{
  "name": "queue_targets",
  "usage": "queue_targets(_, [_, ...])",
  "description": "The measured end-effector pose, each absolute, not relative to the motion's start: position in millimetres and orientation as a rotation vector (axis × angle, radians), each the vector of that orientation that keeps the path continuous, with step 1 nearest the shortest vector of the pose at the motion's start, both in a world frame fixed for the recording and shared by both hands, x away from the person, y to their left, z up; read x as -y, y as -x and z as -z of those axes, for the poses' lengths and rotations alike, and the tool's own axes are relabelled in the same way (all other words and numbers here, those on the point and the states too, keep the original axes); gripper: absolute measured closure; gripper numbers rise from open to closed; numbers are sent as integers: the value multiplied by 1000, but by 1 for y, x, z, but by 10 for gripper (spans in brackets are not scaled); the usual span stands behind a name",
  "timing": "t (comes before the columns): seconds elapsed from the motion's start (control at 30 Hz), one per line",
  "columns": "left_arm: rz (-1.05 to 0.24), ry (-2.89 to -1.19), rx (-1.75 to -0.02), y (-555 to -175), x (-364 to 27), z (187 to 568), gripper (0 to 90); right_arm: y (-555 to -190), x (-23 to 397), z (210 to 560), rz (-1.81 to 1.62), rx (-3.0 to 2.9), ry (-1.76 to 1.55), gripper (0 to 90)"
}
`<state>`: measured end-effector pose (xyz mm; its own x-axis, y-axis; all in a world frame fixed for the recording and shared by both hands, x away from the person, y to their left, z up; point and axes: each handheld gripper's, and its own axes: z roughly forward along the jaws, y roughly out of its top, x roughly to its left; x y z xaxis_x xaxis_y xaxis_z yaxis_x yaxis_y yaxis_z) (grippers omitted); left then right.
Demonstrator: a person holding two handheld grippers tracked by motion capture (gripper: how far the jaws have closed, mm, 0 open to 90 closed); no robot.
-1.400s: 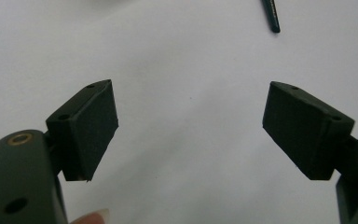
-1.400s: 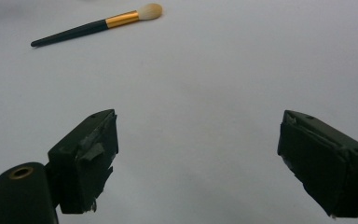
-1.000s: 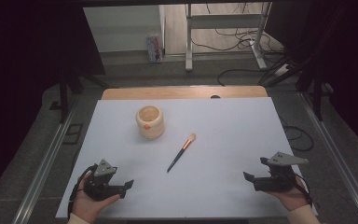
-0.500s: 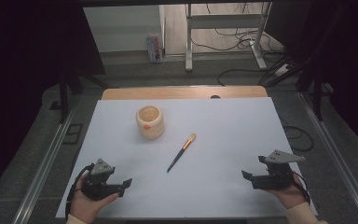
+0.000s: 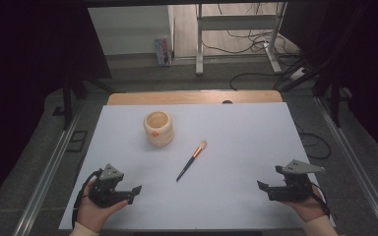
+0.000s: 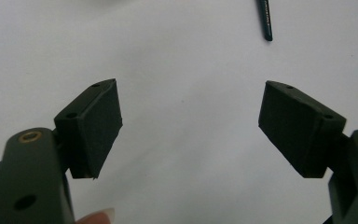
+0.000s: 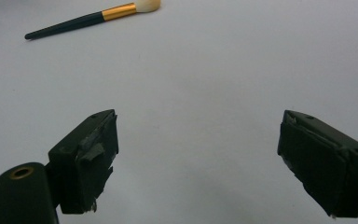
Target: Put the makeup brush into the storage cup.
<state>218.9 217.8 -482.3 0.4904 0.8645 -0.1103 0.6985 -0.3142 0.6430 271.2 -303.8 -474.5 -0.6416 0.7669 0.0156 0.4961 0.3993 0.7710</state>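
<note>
Left gripper [image 5: 128, 192] spread wide, nothing between the pads, resting low at the near-left of the brush [image 5: 192, 161]. Right gripper [image 5: 266, 188] likewise gaping and empty, near-right of the brush. Both well apart from it, probably parked at the ready with jaws turned inward. Brush lying flat mid-sheet on the white table cover [image 5: 236, 132], bristle end pointing away. Wooden cup [image 5: 158, 128] standing upright just beyond and left of the brush. Cup contents hard to make out; brush handle tip [image 6: 265, 21] cut off at the top in the left gripper view.
</note>
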Motion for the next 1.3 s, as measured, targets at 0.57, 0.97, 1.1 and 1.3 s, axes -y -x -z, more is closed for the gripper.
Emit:
queue_targets(0.57, [-312, -2109, -1267, -230, -205, 466, 229, -273, 302, 474, -1102, -2321, -1099, 128])
queue_targets(0.97, [-269, -2155, -1239, -248, -184, 467, 231, -274, 302, 475, -1100, -2325, -1107, 130])
queue_targets(1.1, [-256, -2158, -1234, -253, -177, 467, 232, -274, 302, 476, -1095, -2324, -1113, 130])
queue_targets(1.3, [-245, -2175, -1211, -259, -168, 466, 232, -275, 302, 477, -1091, -2328, -1114, 130])
